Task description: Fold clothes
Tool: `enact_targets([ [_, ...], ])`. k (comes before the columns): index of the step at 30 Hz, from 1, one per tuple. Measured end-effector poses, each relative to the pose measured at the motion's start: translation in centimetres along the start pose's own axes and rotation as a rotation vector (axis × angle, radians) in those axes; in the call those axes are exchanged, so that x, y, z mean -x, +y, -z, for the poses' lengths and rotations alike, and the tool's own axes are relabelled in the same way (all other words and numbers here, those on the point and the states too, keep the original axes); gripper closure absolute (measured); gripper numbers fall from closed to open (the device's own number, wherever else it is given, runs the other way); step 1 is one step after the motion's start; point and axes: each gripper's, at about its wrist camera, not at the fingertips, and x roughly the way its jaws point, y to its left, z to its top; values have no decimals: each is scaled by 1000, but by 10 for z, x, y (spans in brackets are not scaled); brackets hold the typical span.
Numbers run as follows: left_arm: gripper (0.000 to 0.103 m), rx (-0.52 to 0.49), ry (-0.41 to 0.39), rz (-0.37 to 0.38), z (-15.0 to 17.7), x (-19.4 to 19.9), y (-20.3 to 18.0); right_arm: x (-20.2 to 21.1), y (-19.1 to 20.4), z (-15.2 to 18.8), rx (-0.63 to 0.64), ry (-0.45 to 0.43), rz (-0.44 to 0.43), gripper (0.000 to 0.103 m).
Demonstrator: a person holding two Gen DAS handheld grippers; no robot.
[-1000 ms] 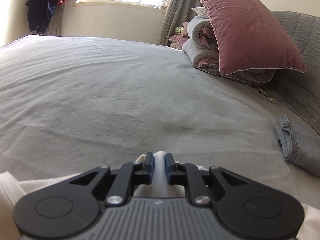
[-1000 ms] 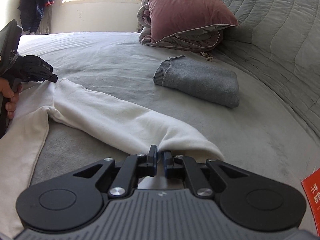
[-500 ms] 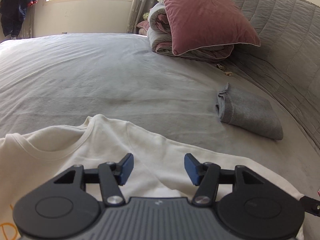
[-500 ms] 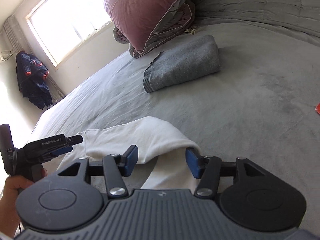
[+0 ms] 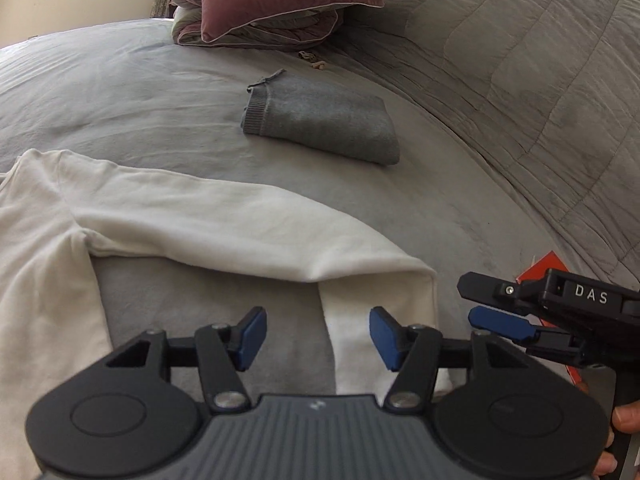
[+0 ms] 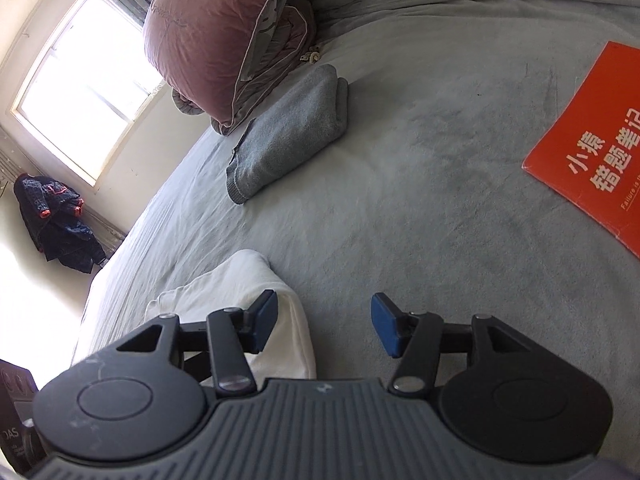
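A white long-sleeved shirt lies flat on the grey bed. Its sleeve runs right, then bends back down toward me. My left gripper hangs open just above that bent end, with nothing between its pads. The right gripper sits close by on the right, a hand on its grip. In the right wrist view, the right gripper is open over bare bedcover. The sleeve fold lies beside its left finger, not gripped.
A folded grey sweater lies further up the bed. Behind it is a mauve pillow on rolled bedding. A red booklet lies to the right, near the quilted headboard. A dark jacket hangs by the window.
Both grippers were shut on the white shirt and have opened and let it go. The left one swung right to the sleeve's bend. The right one rolled and slid off the sleeve.
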Motion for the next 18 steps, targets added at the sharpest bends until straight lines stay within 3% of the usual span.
enact_targets([
  [7,44,-41,24,2,-4,-25,-50,11,-3,-8,-14,-34,6,46],
  [15,45,-142,10,-280,3,-55,-92,18,-8,-13,2,-63,47,46],
  [17,60,-125,1,-298,2,-57,-94,18,-8,-13,2,-61,45,46],
  [18,75,-102,-3,-295,-1,-56,-93,19,-9,-14,0,-61,44,46],
])
